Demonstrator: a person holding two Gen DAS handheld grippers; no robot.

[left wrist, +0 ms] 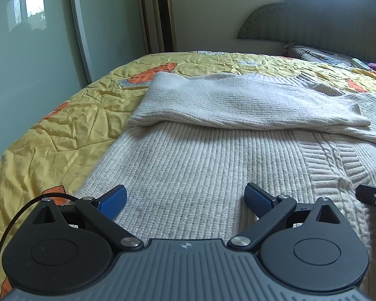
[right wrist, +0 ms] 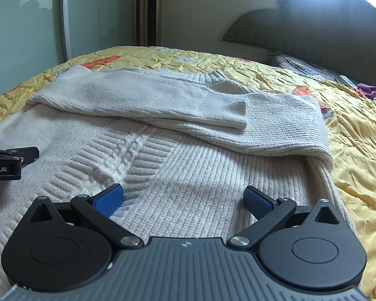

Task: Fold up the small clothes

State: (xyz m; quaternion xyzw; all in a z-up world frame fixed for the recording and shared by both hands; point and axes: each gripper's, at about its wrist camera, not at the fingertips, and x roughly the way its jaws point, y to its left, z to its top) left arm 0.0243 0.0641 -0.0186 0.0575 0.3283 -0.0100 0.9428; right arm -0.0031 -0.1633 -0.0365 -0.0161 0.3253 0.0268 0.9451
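Over the near hem of the sweater, the left gripper and right gripper gape wide, empty; a shallow pinch could catch only the top layer and drag the folded sleeves askew.

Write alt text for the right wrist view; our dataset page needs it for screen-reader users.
A cream knit sweater lies on a yellow bedspread, both sleeves folded across its chest. The open right claw hovers over its lower part, the left claw at the left edge.

left gripper: black linkage arms, blue ribbed pads, grey ridged body, silver pivots, thin black cable | right gripper: same
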